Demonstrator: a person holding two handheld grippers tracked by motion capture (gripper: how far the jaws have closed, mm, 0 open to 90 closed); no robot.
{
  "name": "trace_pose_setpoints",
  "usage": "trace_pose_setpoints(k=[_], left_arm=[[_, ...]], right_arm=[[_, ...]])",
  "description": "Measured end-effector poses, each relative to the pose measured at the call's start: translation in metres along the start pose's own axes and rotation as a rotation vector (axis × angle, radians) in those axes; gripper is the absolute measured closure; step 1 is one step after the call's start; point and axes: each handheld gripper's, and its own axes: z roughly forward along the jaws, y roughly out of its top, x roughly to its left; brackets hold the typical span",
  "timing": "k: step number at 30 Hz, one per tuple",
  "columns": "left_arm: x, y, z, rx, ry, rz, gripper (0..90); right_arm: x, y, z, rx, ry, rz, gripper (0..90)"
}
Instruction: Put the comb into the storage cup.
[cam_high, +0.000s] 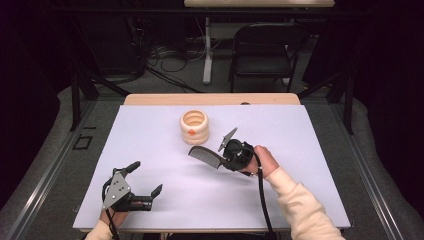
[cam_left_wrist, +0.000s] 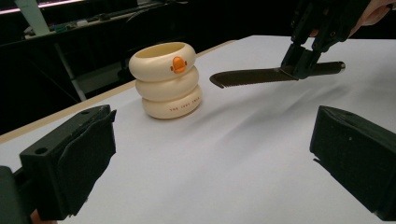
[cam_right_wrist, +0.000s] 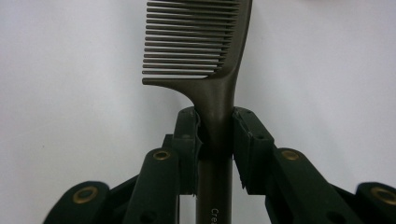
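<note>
The right gripper (cam_right_wrist: 215, 140) was clamped on the handle of a dark comb (cam_high: 206, 155), both pads (cam_right_wrist: 242, 140) pressing its narrow neck just behind the teeth. The comb was held clear above the white table (cam_high: 150, 150), its long axis roughly level, its toothed end pointing toward the cream ringed holder (cam_high: 194, 126) nearby. The grip sat on a slim, smooth shaft; in my judgement the comb could pivot or slide if its tip knocked the holder's rim. The tilt was hard to gauge. The left gripper (cam_high: 145, 181) rested apart, jaws spread, holding nothing.
</note>
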Motion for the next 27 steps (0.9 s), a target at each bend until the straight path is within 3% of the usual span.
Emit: trace_pose_setpoints(k=[27], left_arm=[[0.000,0.000,0.000,-0.001,-0.001,0.002,0.1]], right_arm=[[0.003,-0.006,-0.013,-0.107,-0.012,0.028,72.2]])
